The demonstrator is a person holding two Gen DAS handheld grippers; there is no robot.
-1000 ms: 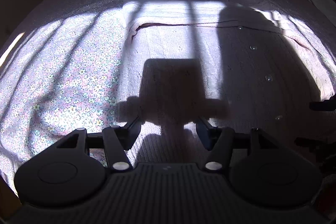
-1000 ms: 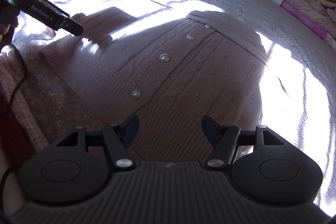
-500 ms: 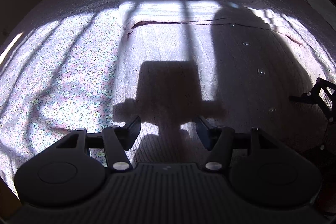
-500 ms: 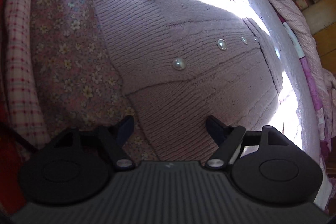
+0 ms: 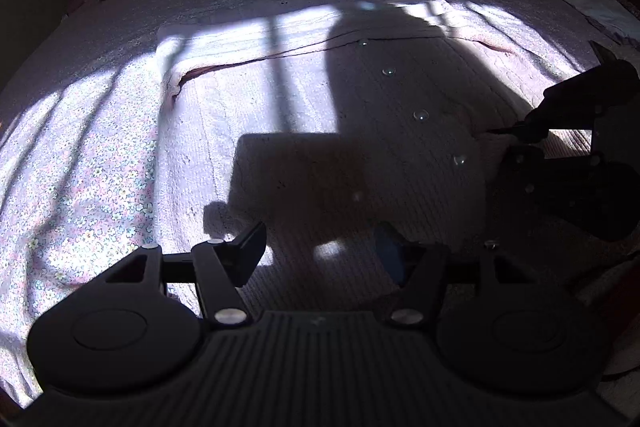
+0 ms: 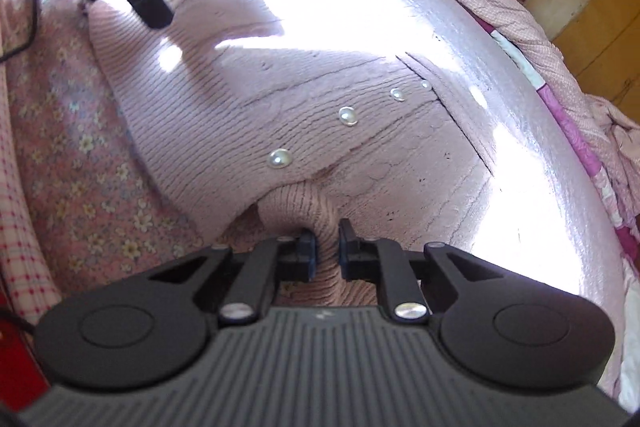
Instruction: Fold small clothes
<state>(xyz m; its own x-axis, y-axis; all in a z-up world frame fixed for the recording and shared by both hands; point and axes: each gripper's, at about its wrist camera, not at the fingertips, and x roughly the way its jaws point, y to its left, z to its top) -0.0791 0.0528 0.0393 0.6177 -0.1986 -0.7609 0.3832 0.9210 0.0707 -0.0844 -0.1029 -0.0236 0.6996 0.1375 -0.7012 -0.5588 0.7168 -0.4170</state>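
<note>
my right claw (image 6: 327,241) has just been closing, and its pads now pinch a raised ridge of the ribbed hem of the pale pink knitted cardigan with pearl buttons (image 6: 280,99), which lies spread flat, front up, on the bed's flowery pink sheet (image 6: 76,163). my left claw (image 5: 320,251) has its jaws standing wide and has just been opening a little more; it hangs over the hem on the other side of the cardigan (image 5: 280,107), with knit beneath the gap but nothing pressed between the pads. the step in hand, as i judge it, is to take the bottom edge at both corners before folding. to do it well, i think i should bring the left claw down to the hem at about the same depth as the right one, and bite both layers of knit, not only the top one. the fabric looks soft and stretchy, so a shallow pinch could slip out. i would keep the pearl buttons (image 6: 347,115) clear of the pads, then lift both corners evenly so the fold stays straight.
</note>
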